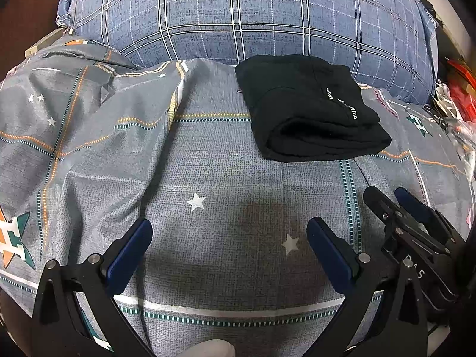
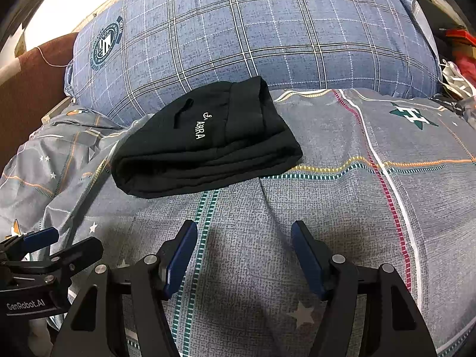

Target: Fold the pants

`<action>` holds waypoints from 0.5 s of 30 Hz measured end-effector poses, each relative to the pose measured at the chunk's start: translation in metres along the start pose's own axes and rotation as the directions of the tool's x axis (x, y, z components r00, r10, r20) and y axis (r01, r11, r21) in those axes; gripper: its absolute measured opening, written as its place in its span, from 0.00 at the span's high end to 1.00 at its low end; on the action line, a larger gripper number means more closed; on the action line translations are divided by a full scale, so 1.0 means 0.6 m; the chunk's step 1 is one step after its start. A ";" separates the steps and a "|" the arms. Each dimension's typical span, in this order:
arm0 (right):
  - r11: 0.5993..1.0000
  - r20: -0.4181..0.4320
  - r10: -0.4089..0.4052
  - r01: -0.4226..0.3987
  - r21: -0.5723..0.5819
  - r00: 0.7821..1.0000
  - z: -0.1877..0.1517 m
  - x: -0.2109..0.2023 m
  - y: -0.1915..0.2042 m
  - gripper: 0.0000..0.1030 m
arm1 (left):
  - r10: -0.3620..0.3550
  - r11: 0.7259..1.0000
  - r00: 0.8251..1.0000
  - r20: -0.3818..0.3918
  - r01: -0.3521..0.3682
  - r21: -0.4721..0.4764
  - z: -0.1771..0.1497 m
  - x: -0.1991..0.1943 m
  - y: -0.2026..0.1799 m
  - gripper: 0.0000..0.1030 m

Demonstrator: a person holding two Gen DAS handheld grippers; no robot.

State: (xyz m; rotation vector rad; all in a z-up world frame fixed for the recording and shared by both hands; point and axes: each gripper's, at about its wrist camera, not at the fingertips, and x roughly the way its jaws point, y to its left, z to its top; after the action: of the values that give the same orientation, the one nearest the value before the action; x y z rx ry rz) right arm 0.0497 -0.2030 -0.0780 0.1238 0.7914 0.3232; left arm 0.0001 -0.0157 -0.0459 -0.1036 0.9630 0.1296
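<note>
Black pants [image 1: 309,110] with white lettering lie folded into a compact stack on the grey patterned bedsheet [image 1: 208,178], just in front of a blue plaid pillow. They also show in the right wrist view [image 2: 205,139]. My left gripper [image 1: 229,232] is open and empty, held over the sheet well short of the pants. My right gripper [image 2: 244,235] is open and empty, also short of the pants; it shows in the left wrist view [image 1: 395,199] at the right. The left gripper shows in the right wrist view [image 2: 59,241] at the lower left.
A large blue plaid pillow [image 1: 244,15] fills the back of the bed and also shows in the right wrist view [image 2: 253,29]. Red and mixed clutter [image 1: 458,89] sits at the right edge. A brown headboard [image 2: 32,83] is at the far left. The sheet is wrinkled at the left.
</note>
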 end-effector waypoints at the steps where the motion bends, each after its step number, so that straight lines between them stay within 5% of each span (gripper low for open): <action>1: 1.000 0.000 0.000 0.000 0.000 1.000 0.000 0.000 0.000 0.35 | -0.001 1.000 1.000 0.000 0.001 0.000 0.000 0.000 0.000 0.00; 15: 1.000 0.010 -0.023 0.023 -0.007 1.000 0.003 -0.003 -0.003 0.34 | -0.022 1.000 1.000 -0.021 0.022 0.005 0.001 0.008 -0.001 0.00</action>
State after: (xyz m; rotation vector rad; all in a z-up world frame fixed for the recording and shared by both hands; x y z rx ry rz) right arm 0.0504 -0.2054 -0.0758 0.1094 0.7813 0.3035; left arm 0.0034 -0.0159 -0.0498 -0.1114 0.9824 0.1060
